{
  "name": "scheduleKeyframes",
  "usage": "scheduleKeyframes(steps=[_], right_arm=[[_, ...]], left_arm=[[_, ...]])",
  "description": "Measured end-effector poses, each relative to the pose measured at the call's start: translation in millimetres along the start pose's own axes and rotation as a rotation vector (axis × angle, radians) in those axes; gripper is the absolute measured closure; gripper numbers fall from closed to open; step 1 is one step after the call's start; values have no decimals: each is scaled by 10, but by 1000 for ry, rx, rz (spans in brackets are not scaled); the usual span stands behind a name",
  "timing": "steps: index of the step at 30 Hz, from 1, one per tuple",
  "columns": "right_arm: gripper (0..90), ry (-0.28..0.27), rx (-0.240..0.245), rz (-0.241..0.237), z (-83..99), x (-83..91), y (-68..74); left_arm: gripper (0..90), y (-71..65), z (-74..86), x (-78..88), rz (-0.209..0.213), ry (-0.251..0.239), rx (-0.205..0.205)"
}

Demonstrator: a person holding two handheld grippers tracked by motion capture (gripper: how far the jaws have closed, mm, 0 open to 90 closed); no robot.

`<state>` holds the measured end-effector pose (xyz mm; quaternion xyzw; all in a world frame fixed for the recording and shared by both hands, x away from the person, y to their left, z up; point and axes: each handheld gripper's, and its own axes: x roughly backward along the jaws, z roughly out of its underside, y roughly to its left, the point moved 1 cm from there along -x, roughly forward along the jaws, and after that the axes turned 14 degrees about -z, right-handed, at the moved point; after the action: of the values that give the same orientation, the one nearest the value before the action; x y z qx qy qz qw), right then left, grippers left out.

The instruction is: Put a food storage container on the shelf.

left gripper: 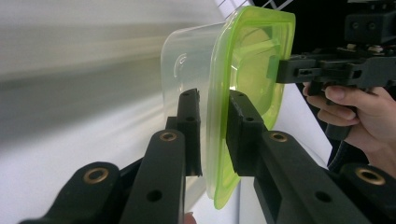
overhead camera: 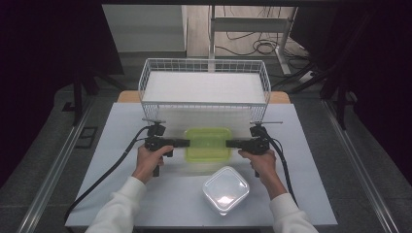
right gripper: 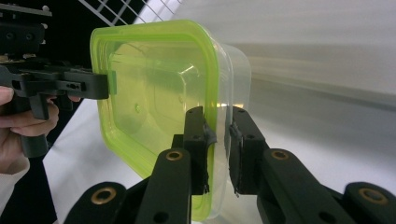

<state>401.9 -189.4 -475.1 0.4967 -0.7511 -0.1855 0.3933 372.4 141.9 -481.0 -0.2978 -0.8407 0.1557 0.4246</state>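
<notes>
**Green-lidded box gripped at both ends, wire basket straight ahead**

Clamped from both short ends: the clear plastic food box with the lime-green lid [overhead camera: 208, 144], long axis running gripper to gripper. Left gripper [overhead camera: 186, 142] closed on the lid's rim at one end, one jaw above the rim and one below, as seen in the left gripper view [left gripper: 212, 135]. Right gripper [overhead camera: 229, 143] closed the same way on the opposite rim [right gripper: 217, 140]. Box level, lid up, apparently just off the white tabletop [overhead camera: 126, 126], judging by the soft shadow beneath. Nothing visible inside the box.

Directly beyond the box: the white wire basket [overhead camera: 204, 65], lined with a white sheet, otherwise holding nothing. Both hands equally near the basket, so probably a straight forward-and-up carry over the front wall, keeping both ends level.

Nearer than the box, towards the right forearm: a second clear plastic container with a clear lid [overhead camera: 225, 189], contents not discernible, well apart from the basket.
</notes>
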Motion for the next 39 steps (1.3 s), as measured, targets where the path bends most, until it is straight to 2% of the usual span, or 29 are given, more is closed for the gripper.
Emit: scheduleKeyframes(steps=[3, 4, 5, 10, 11, 15, 19, 27, 32, 33, 39], right_arm=[[780, -8, 51, 4, -37, 22, 105], [780, -8, 51, 4, -37, 22, 105], [780, -17, 72, 2, -59, 43, 168], [779, -21, 120, 3, -88, 73, 287], [779, -21, 120, 3, -88, 73, 287], [776, -21, 184, 18, -110, 85, 408], [774, -37, 227, 7, -142, 124, 495], [773, -60, 274, -4, -187, 201, 650], [771, -78, 294, -16, -213, 250, 738], [770, -81, 311, -17, -227, 264, 776], [771, -91, 325, -24, -247, 289, 832]], left_arm=[[773, -28, -17, 89, 4, -29, -19], [773, -28, -17, 89, 4, -29, -19], [773, -43, -27, 137, 12, -45, -28], [771, -90, -36, 253, 14, -72, -52], [771, -90, -36, 253, 14, -72, -52], [770, -125, -42, 350, 19, -100, -64], [771, -147, -57, 426, 31, -120, -70], [771, -265, -119, 581, 23, -155, -111], [773, -282, -136, 633, 33, -167, -113], [773, -291, -143, 653, 37, -171, -112], [772, -346, -181, 742, 34, -185, -136]])
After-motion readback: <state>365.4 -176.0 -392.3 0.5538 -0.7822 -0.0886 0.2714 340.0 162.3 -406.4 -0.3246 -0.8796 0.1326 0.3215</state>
